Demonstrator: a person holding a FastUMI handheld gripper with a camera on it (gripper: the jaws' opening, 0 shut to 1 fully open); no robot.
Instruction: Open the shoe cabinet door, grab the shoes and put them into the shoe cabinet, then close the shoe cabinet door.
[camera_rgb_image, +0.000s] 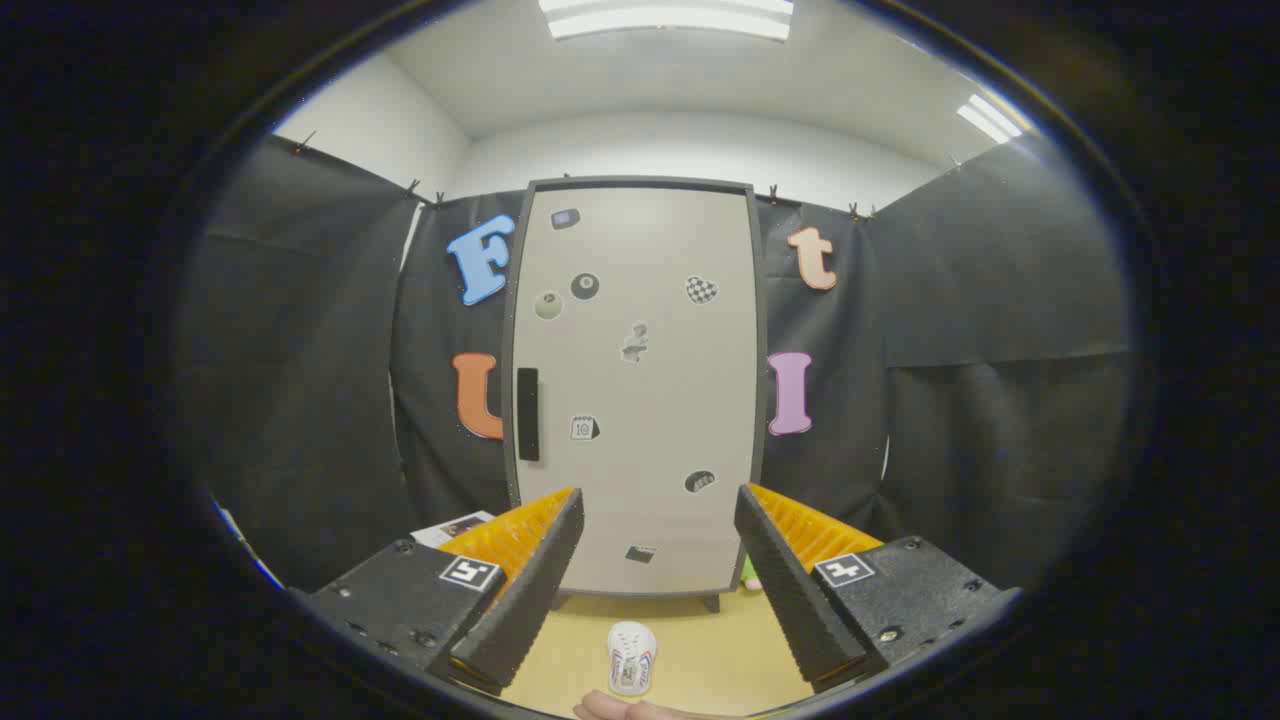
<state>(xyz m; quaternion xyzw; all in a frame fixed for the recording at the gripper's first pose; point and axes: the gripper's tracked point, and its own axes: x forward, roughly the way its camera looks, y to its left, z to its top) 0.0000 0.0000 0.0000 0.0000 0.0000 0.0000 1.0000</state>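
The gripper (658, 560) is held spread wide, with nothing between its fingers. On the worktop (700, 650) between them, a small white shoe (631, 655) is seen. Beyond stands the shoe cabinet (640, 400), its door shut, with a dark handle (528, 413) along one edge. The door-opening step is judged pending; next the handle must be reached and pulled.

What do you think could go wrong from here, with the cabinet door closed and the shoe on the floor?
The door's handle is a slim vertical bar near the left edge of the shoe cabinet; the open gripper may slip off it. The shoe lies on the floor between the fingers, in front of the door, so the door could perhaps strike it when it swings out.
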